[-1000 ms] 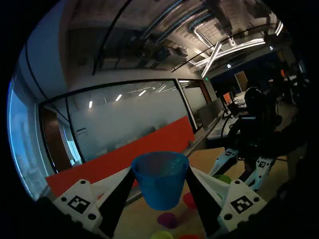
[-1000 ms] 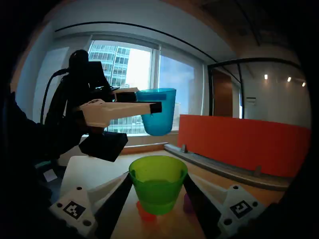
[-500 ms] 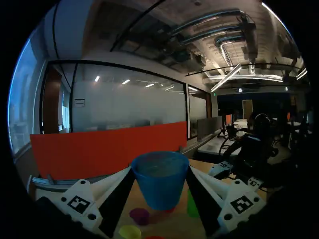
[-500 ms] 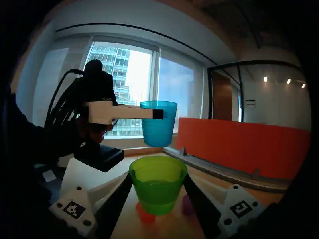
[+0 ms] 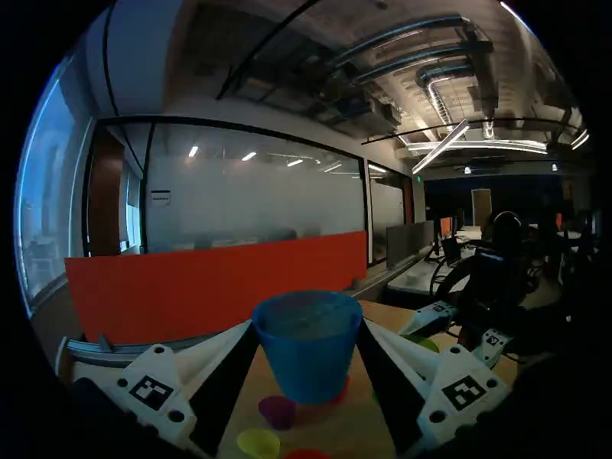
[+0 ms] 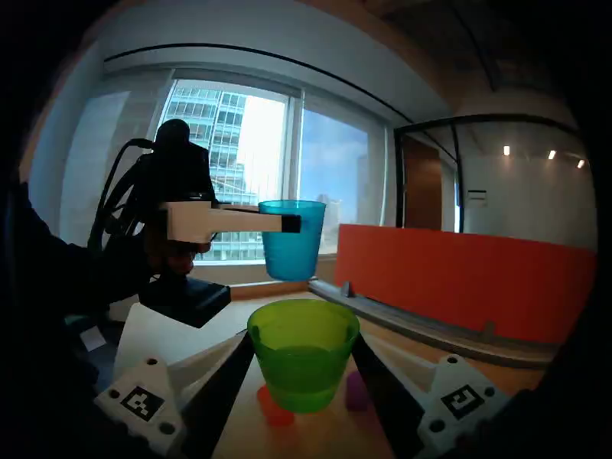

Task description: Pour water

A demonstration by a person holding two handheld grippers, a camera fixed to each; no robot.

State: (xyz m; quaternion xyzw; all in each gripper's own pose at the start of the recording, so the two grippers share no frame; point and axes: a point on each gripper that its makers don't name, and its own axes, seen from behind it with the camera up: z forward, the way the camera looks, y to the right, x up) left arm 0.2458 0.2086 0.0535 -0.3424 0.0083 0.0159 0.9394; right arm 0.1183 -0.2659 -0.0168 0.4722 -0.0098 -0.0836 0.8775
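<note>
- At 6 o'clock of the left gripper view, the left gripper (image 5: 307,333) clamps a blue cup (image 5: 307,367) upright between both fingers. Its content is hard to make out.
- At 6 o'clock of the right gripper view, the right gripper (image 6: 304,340) clamps a green cup (image 6: 302,371) upright. A darker level shows low inside it.
- In that same view the blue cup hangs higher than the green cup, apart from it.
- On the table (image 5: 344,428), a purple cup (image 5: 277,411) is partly hidden, and a yellow cup (image 5: 258,442) is cut off at 6 o'clock.
</note>
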